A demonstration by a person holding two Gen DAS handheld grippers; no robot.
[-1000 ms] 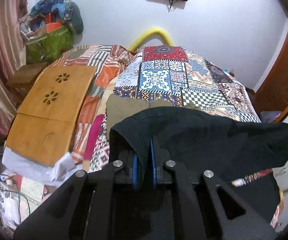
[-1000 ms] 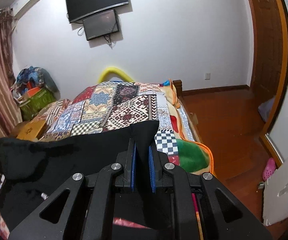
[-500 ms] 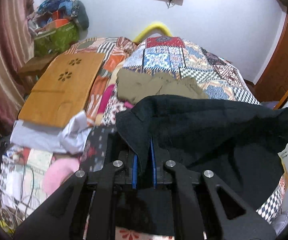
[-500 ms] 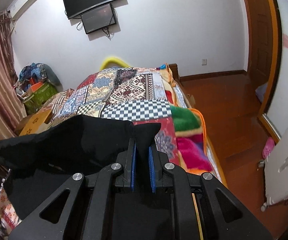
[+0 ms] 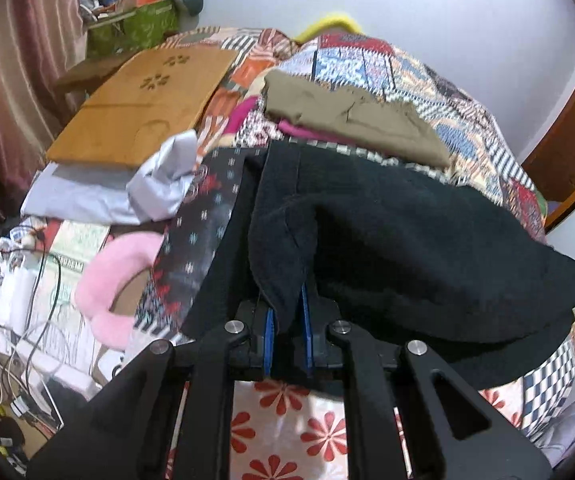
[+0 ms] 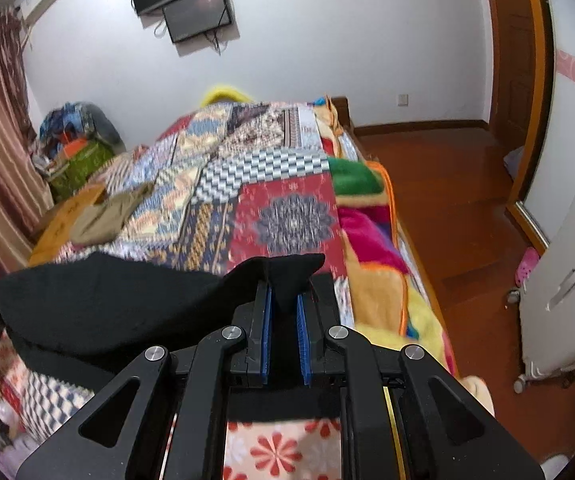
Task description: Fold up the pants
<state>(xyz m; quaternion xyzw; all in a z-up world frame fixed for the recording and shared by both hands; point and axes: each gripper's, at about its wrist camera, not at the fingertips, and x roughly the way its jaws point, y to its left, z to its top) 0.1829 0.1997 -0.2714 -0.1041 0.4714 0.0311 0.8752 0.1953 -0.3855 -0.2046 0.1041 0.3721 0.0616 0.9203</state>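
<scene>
1. The left wrist view looks down along its own gripper point(image 5: 285, 320), close over the near end of the bed point(image 5: 427, 80), facing the far wall; a wooden board point(image 5: 143, 100) fills the upper left of the frame.
2. The right wrist view sits close behind its gripper point(image 6: 285, 304), tilted less steeply, taking in the wall screens point(image 6: 191, 4) at top and the wooden floor point(image 6: 459, 200) at right.
3. Both views share the patchwork bed, the black pants point(image 5: 407, 248) and the olive garment point(image 6: 103, 216).
</scene>
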